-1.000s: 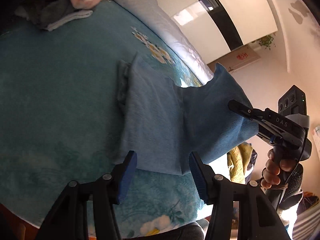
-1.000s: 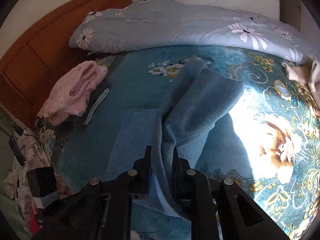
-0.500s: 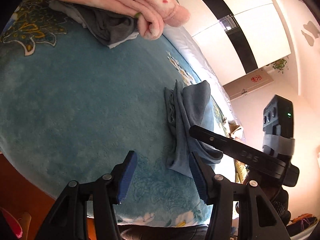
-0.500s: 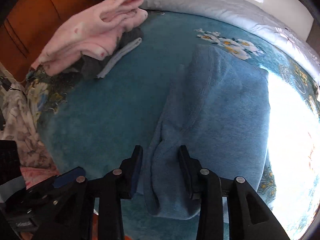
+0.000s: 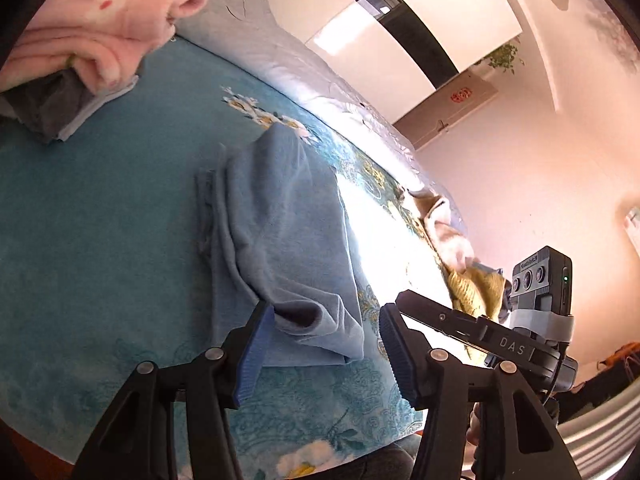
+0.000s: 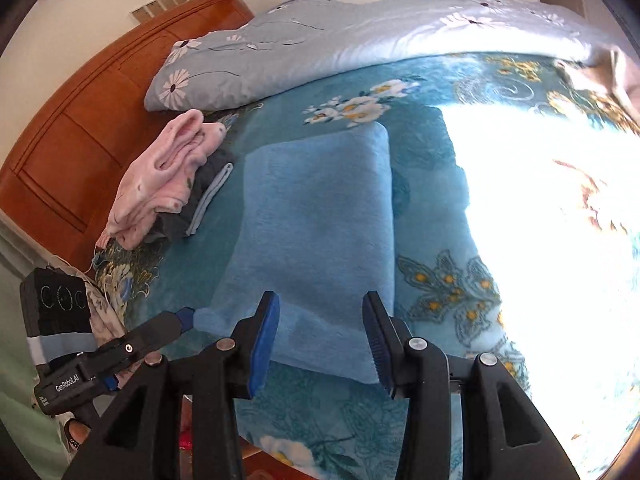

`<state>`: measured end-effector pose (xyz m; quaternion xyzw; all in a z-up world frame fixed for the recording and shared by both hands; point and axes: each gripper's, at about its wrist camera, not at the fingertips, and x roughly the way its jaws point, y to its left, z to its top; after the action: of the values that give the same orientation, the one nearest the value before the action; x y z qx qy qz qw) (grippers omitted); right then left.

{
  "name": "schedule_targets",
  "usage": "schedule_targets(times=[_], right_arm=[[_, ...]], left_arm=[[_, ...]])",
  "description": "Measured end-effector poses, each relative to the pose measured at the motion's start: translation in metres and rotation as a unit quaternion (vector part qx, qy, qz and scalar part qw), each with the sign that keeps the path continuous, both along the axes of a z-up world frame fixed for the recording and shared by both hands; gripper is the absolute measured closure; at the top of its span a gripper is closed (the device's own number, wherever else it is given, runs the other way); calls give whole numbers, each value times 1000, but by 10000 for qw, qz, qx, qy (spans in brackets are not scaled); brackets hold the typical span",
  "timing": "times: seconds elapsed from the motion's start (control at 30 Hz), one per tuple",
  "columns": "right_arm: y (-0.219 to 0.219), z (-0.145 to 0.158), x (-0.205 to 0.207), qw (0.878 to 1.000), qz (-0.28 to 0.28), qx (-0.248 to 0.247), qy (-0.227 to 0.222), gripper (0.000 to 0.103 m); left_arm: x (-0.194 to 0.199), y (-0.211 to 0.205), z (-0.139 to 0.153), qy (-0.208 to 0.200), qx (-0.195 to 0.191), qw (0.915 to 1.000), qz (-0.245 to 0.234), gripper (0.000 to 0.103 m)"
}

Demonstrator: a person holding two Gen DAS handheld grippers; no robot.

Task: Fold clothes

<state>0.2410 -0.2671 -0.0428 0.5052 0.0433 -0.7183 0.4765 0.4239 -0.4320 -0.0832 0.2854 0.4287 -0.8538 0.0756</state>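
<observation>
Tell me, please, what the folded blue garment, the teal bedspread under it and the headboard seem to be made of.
The folded blue garment looks like soft fleece or brushed knit: a matte, slightly fuzzy surface with rounded folds. The teal bedspread seems plush, velvety fabric with printed flowers; its pile catches the light. The headboard appears to be varnished wood, orange-brown with a smooth sheen, though laminate cannot be ruled out.

Folded garment (image 6: 316, 220) on bed (image 6: 436, 276), clothes pile (image 6: 168, 188) left.

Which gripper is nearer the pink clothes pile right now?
Left. The left gripper sits at the blue towel's near corner on the pink pile's side; the right gripper, jaws just opened, hovers over the towel's near edge.
</observation>
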Motion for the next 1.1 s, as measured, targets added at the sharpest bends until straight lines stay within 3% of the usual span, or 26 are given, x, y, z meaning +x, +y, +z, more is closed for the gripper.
schedule_targets(times=[0.03,0.1,0.13,0.17,0.37,0.47,0.57,0.7,0.73,0.8,0.87,0.97,1.1], right_arm=[[4,-4,-2,10000,-63,-7,-72,58],[11,-10,-3,9997,-161,-21,-194,58],[15,-12,-3,9995,-194,-27,-243,58],[17,-15,-3,9994,-220,-36,-277,58],[26,-25,-7,9985,-304,-157,-435,58],[25,-33,-5,9984,-248,-133,-493,58],[21,-45,-3,9979,-154,-87,-617,58],[21,-55,0,9973,-73,-187,-701,58],[23,-57,-1,9974,-82,-214,-688,57],[28,-62,-4,9970,-171,-254,-706,54],[31,-68,-7,9955,-285,-320,-845,54],[35,-76,-10,9927,-420,-441,-1040,54],[35,-82,-10,9897,-505,-624,-1183,42]], left_arm=[[-2,1,-2,-58,-47,10000,-3,47],[-6,3,-7,-173,-141,9998,-9,72],[-6,2,-10,-238,-179,9996,24,90],[-5,0,-13,-289,-173,9994,37,96],[31,-11,-39,-465,-11,9983,338,98],[40,-20,-60,-648,295,9965,441,99],[44,-22,-63,-570,445,9967,360,99],[46,-18,-41,-622,-197,9978,88,98],[45,-21,-36,-646,-350,9973,75,97],[36,-32,-27,-784,-556,9953,128,82],[18,-44,-18,-734,-701,9948,118,46],[-15,-68,-10,-461,-834,9955,6,38],[-63,-105,-23,-616,-417,9969,-236,33]])
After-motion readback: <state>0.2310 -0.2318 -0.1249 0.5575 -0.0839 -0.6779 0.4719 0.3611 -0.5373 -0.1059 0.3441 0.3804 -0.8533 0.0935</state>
